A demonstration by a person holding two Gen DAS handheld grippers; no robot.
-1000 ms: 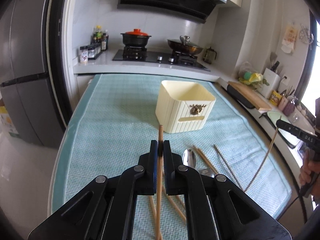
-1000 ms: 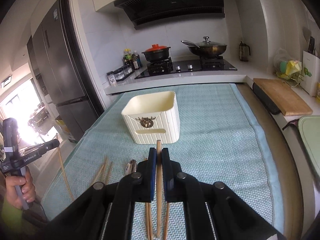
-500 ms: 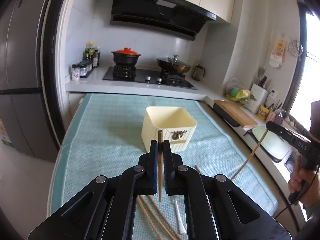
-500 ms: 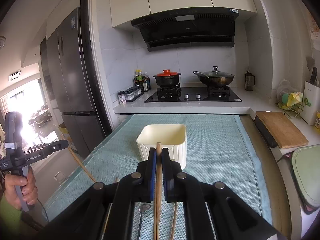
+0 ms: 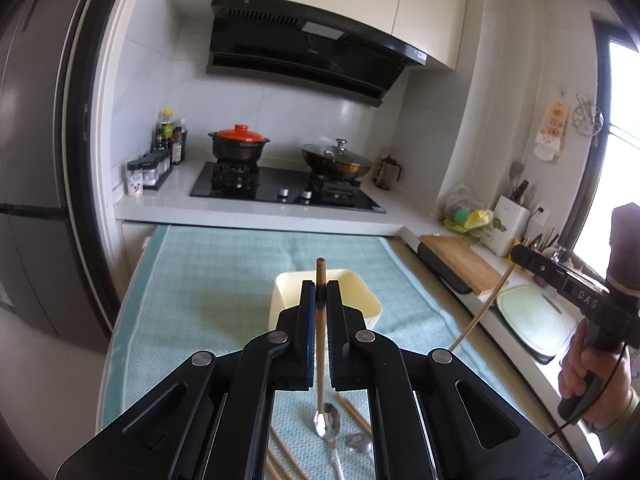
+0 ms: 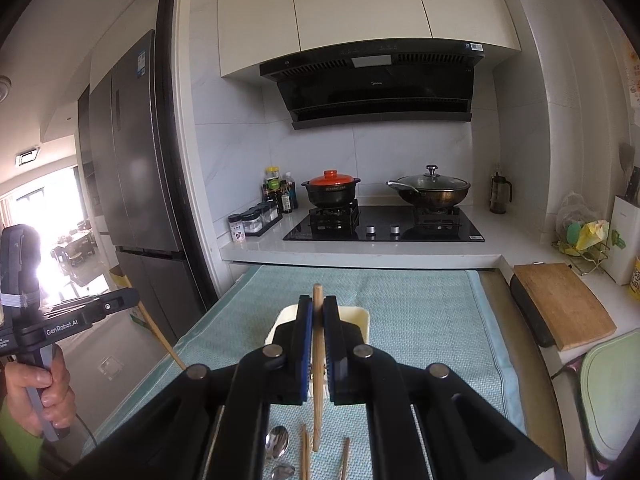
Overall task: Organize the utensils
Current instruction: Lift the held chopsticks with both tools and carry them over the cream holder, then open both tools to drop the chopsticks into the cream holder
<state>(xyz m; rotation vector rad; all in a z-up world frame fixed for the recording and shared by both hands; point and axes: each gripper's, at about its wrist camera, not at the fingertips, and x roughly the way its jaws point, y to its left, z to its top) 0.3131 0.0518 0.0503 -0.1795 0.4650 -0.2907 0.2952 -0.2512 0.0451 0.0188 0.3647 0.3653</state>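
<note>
Left wrist view: left claw (image 5: 320, 294) clenched on a chopstick (image 5: 320, 344), held above the cream utensil box (image 5: 362, 300) on the teal-covered worktop (image 5: 208, 272). Spoons (image 5: 327, 426) and loose chopsticks (image 5: 354, 418) lie nearer than the box. Right claw (image 5: 516, 254) beside it reads "DAS".

Right wrist view: right claw (image 6: 317, 308) clenched on its own chopstick (image 6: 317, 376) over the box. Left claw body reads "GenRobot.AI" (image 6: 68, 326). Hood lettering too small to read.

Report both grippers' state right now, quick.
Left gripper: jaws shut on a wooden chopstick, lifted clear of the cloth.
Right gripper: jaws shut on another chopstick, also lifted.
</note>
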